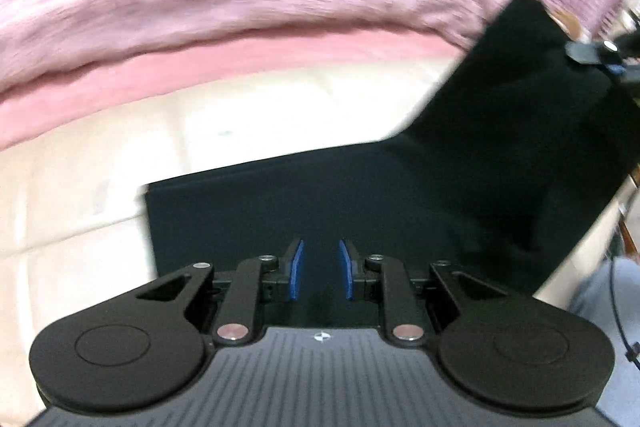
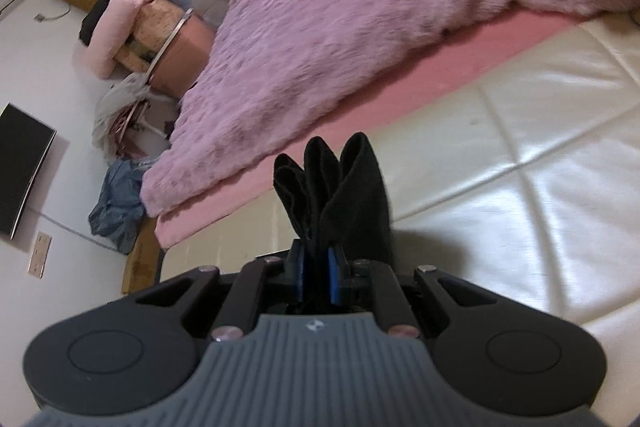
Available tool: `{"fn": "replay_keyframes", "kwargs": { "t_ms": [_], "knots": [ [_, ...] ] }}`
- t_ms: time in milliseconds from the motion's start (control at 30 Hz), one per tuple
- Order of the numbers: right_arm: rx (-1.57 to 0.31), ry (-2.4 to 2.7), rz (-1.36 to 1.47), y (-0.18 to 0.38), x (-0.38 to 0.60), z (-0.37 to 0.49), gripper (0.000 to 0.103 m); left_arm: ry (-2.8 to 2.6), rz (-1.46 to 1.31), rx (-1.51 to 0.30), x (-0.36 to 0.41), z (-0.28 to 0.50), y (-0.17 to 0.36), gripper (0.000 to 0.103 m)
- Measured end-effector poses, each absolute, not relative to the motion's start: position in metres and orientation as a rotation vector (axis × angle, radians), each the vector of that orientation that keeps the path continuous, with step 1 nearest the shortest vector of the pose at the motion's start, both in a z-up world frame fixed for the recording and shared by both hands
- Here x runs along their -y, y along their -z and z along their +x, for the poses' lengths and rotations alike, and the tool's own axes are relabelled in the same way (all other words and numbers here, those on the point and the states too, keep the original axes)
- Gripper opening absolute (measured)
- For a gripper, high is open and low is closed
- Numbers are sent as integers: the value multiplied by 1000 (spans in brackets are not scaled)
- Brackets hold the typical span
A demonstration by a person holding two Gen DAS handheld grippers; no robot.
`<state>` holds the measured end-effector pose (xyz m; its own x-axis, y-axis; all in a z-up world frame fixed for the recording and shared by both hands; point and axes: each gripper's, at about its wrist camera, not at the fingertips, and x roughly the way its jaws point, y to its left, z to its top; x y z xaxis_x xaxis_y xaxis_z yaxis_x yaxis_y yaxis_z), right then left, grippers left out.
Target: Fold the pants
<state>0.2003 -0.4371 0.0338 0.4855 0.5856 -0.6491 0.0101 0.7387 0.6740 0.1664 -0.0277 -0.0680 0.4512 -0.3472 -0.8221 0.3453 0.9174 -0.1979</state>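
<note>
Lifting one end of the black pants (image 1: 500,147) off a cream quilted mattress (image 1: 80,187), the right gripper (image 2: 316,267) is clamped on a bunch of several cloth layers, which stick up in three folds just past its blue pads. The rest of the garment lies flat near the mattress's front edge, a squared-off folded end towards its left side, while the raised part climbs towards the right, where the other tool shows at the edge of the left wrist view.

The left gripper (image 1: 320,269) hovers over the flat part with its pads apart and nothing between them.

The likeliest trouble is a slip: the bunch is thick and uneven, so an inner layer could slide out of the pinch as the cloth is carried over, leaving the fold crooked. With the free gripper not pinning the flat part, a pull could also drag the whole garment across the smooth cover, or towards the purple fuzzy blanket (image 2: 360,7) and the pink sheet (image 2: 400,87) beyond it.

No brand, label or readable writing shows; only a small emblem sits on each gripper's grey body.
</note>
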Motion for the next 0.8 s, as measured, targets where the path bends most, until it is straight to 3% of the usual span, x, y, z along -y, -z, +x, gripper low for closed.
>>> {"fn": "replay_keyframes", "kwargs": {
  "t_ms": [300, 800],
  "knots": [
    [-1092, -483, 643, -31, 337, 232, 6, 290, -175, -1023, -56, 171, 75, 24],
    [-1342, -483, 562, 81, 176, 265, 6, 275, -336, -1090, -100, 162, 118, 24]
  ]
}}
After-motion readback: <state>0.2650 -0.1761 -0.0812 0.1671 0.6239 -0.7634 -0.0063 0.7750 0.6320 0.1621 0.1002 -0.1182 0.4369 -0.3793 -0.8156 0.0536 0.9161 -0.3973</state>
